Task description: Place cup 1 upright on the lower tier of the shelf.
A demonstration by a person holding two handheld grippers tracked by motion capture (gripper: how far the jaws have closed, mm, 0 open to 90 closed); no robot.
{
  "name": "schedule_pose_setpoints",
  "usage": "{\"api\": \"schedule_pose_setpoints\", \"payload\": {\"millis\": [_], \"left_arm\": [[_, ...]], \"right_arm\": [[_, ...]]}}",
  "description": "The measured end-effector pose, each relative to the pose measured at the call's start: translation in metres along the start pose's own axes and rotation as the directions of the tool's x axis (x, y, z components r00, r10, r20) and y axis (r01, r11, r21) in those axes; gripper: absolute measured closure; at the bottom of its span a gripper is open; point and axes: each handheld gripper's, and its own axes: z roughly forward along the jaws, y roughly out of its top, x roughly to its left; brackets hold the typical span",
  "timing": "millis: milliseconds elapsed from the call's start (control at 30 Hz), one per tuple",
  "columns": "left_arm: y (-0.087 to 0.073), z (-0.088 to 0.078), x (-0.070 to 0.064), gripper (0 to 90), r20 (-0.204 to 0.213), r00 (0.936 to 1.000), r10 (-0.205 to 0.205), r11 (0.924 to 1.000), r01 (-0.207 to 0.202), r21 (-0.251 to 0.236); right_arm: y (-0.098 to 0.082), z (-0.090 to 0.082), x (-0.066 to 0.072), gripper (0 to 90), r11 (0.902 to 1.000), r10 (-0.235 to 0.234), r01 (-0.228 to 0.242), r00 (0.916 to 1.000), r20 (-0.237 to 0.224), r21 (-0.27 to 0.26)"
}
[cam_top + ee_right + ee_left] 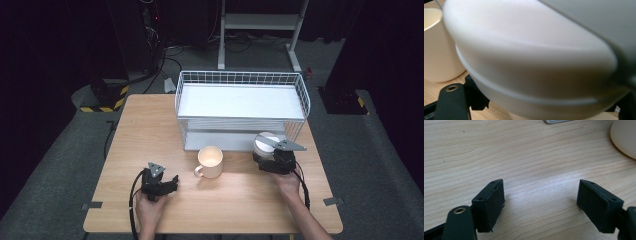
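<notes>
A lit worktop in a dark room.
You face a pale wood worktop (150, 125) that carries a white wire rack (240, 107) at its far side, and it stands on grey floor (60, 165). Light falls on the wood and the room around you stays almost black. Beyond the far edge you see a white frame (260, 22) with two legs, loose cables (165, 55) on the floor, and yellow-and-black hazard stripes (102, 105) at the left, with more at the right.
</notes>
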Motion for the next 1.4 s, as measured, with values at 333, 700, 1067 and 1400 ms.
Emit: {"api": "schedule_pose_setpoints", "payload": {"millis": [333,700,1067,1400], "left_arm": [[0.000,0.000,0.000,22.3,0.000,1.0000,0.000,1.0000,0.000,0.000],[0.000,0.000,0.000,22.3,0.000,1.0000,0.000,1.0000,0.000,0.000],[0.000,0.000,0.000,22.3,0.000,1.0000,-0.002,1.0000,0.002,0.001],[0.000,0.000,0.000,22.3,0.000,1.0000,-0.001,1.0000,0.001,0.000]], "right_arm": [[0.008,0.015,-0.005,18.8,0.9998,0.016,-0.017,0.9993,0.034,0.008],[0.013,0.028,-0.010,18.8,0.9997,0.015,-0.016,0.9978,0.064,0.018],[0.016,0.037,-0.012,18.8,0.9999,0.005,-0.006,0.9969,0.078,0.011],[0.017,0.042,-0.017,18.8,0.9999,-0.003,0.003,0.9961,0.089,-0.010]]}}
